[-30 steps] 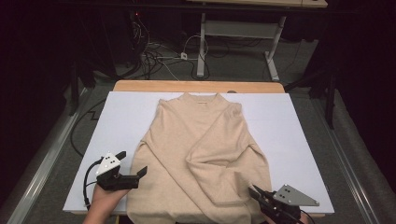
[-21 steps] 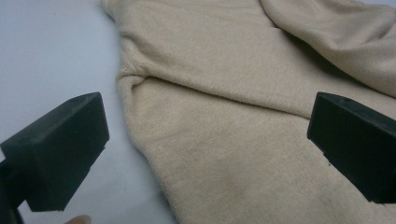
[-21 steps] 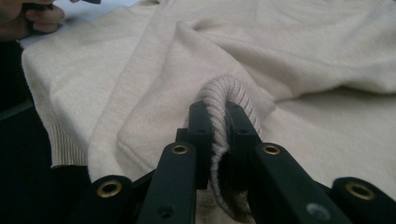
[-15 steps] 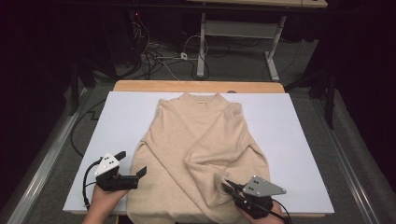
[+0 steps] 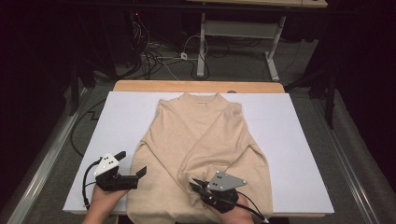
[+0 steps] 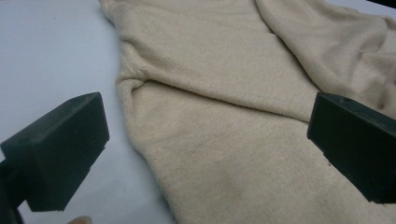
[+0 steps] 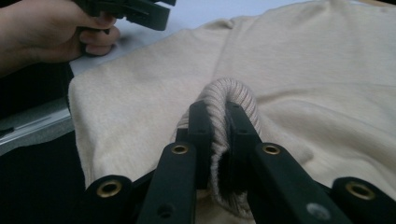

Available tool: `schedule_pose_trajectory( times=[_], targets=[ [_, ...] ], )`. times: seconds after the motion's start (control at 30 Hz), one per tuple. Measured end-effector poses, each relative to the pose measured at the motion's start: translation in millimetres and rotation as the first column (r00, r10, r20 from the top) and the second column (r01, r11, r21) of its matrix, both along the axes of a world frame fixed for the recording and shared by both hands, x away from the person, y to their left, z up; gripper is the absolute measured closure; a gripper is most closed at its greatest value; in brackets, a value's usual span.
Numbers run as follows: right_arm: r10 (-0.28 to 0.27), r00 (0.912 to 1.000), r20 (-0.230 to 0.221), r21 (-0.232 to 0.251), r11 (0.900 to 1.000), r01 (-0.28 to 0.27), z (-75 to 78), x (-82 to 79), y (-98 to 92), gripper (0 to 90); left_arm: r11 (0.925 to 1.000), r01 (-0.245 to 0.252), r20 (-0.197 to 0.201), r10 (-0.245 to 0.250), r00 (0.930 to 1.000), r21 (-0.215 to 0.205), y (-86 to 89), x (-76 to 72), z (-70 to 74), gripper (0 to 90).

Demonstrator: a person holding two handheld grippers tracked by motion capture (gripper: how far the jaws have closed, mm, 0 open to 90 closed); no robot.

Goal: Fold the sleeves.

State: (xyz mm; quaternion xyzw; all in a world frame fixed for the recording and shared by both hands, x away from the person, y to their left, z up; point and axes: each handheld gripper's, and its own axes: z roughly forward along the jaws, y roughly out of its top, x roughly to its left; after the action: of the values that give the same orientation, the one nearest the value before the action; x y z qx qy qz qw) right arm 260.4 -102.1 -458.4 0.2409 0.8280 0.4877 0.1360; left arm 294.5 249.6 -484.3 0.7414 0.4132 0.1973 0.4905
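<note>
A: Where is the sweater point(image 5: 201, 154)?

B: Spread flat in the middle of the white tabletop point(image 5: 299, 140), neck at twelve o'clock, hem at six o'clock hanging slightly past the near edge. Both sleeves are folded across the body.

A: And the right hand-held gripper point(image 5: 198, 186)?

B: At about six o'clock, over the lower part of the sweater. In the right gripper view its jaws are clamped together on the ribbed cuff point(image 7: 229, 107), which bulges up between them in a loop.

A: The left hand-held gripper point(image 5: 133, 164)?

B: Around seven o'clock, at the sweater's side edge. Its jaws stand wide apart with nothing pinched; the left gripper view shows one jaw over bare tabletop and the other over the knit.

A: Any containers?

B: I see nothing on the tabletop besides the sweater.
</note>
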Motion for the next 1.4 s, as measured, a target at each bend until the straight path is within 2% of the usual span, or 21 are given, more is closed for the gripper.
schedule_pose_trajectory(
  times=[0.07, 0.27, 0.43, 0.57, 0.73, 0.9, 1.1, 1.23, 1.4],
  targets=[
    [0.015, 0.9999, 0.007, -0.013, 1.000, -0.015, -1.4, 0.0, 9.2, 83.8, 1.0000, 0.002, 0.001, -0.002, 1.0000, -0.001, 0.3, -0.2, 0.0, 0.0],
    [0.074, 0.9973, 0.002, -0.008, 0.997, -0.074, -3.7, -2.0, 37.2, 83.8, 1.0000, 0.002, 0.005, -0.002, 1.0000, -0.007, 0.8, -0.8, 0.0, 0.0],
    [0.127, 0.9919, -0.006, -0.018, 0.992, -0.127, -7.9, -9.2, 58.4, 83.3, 0.9999, 0.007, 0.007, -0.007, 1.0000, -0.009, 1.1, -0.9, 0.0, 0.0],
    [0.146, 0.9891, -0.021, -0.031, 0.989, -0.147, -13.7, -13.5, 64.3, 81.5, 0.9999, 0.007, 0.006, -0.007, 1.0000, -0.011, 1.3, -0.8, -0.1, 0.0],
    [0.155, 0.9876, -0.027, -0.009, 0.988, -0.155, -9.4, -15.7, 61.2, 68.2, 0.9999, 0.010, 0.001, -0.010, 1.0000, -0.007, 1.0, -0.2, 0.0, 0.0],
    [0.127, 0.9919, 0.010, 0.014, 0.992, -0.127, 4.7, -19.1, 49.4, 59.1, 0.9999, 0.011, -0.001, -0.011, 0.9999, -0.001, 0.4, 0.1, 0.0, 0.0],
    [0.051, 0.9982, 0.032, 0.031, 0.998, -0.052, 18.1, -21.1, 18.4, 51.9, 1.0000, 0.009, -0.001, -0.009, 1.0000, -0.001, 0.3, 0.0, 0.1, 0.0],
    [0.000, 0.9996, 0.029, 0.039, 0.999, -0.001, 16.8, -18.3, -6.3, 46.7, 1.0000, 0.006, -0.001, -0.006, 1.0000, 0.000, 0.2, -0.1, 0.1, 0.0],
    [-0.088, 0.9956, 0.032, 0.024, 0.996, 0.087, 7.2, -13.4, -44.7, 31.8, 1.0000, 0.004, -0.001, -0.004, 1.0000, 0.000, 0.2, -0.1, 0.1, 0.0]
  ],
)
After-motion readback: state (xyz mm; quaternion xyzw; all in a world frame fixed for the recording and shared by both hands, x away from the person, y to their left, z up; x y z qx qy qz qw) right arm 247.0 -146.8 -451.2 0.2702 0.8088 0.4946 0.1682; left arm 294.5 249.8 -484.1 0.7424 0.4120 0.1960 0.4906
